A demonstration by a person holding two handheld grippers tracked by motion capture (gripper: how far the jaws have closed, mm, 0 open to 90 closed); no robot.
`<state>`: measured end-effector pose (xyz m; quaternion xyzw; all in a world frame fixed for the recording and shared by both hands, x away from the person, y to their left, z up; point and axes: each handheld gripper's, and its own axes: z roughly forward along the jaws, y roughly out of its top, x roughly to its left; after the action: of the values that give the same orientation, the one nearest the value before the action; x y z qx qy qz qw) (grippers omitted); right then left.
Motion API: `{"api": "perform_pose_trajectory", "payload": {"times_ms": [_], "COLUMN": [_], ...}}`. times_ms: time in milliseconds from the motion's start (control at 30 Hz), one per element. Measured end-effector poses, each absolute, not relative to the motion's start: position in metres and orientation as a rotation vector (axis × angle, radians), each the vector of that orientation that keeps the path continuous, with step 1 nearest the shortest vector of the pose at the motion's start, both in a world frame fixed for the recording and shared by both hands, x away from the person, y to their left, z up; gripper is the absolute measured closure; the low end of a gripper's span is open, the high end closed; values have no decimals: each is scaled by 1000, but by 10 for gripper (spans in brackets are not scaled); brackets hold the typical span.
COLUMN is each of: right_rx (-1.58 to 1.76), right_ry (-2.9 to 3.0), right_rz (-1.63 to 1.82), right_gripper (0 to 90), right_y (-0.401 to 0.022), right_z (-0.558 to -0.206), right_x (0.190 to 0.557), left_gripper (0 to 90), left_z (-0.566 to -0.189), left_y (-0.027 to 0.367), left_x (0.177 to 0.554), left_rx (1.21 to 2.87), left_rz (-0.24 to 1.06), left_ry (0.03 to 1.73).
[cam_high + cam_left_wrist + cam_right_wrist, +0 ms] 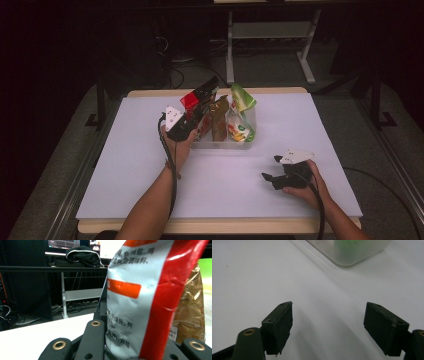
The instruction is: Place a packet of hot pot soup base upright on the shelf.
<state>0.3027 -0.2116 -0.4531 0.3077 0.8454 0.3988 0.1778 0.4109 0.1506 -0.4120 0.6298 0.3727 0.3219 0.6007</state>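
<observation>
A red-and-white snack bag (147, 300) is clamped between the jaws of the left gripper (192, 116), at the left edge of the clear plastic bin (247, 141) — a brown bag (219, 119) and a green pouch (242, 100) are packed beside it. The right gripper (272, 170) is held with jaws apart over bare white tabletop (125, 165), well apart from the bin.

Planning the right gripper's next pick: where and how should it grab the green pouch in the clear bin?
Probably its top edge. The green pouch stands upright at the right end of the clear bin, its flat top above the rim. Come from above, on the right, jaws across the thin seam. The brown bag crowds its left side. The right gripper rests open on the table.
</observation>
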Motion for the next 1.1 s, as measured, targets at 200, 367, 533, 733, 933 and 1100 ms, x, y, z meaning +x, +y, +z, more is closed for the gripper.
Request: {"api": "perform_pose_trajectory", "payload": {"times_ms": [200, 367, 533, 733, 933, 1100], "right_rx": [868, 862, 854, 856, 846, 849], "right_ry": [2388, 2389, 2388, 2381, 2384, 2383], "right_rz": [1125, 1125, 1118, 1124, 1118, 1118], "right_gripper": [228, 228, 228, 228, 228, 228], "right_y": [-210, -210, -210, -211, -210, -211], "right_z": [-452, -452, -451, -450, -450, -450], "right_x": [304, 306, 305, 305, 306, 305], "left_gripper": [751, 713, 690, 675, 667, 646], "left_z": [-407, -404, -401, -397, -393, -386], "left_y": [153, 155, 155, 157, 160, 166], "left_x": [412, 411, 410, 407, 404, 398], "left_rx": [1503, 1542, 1576, 1615, 1626, 1636], "left_rz": [750, 728, 713, 714, 701, 695], "left_ry": [865, 853, 837, 821, 816, 792]}}
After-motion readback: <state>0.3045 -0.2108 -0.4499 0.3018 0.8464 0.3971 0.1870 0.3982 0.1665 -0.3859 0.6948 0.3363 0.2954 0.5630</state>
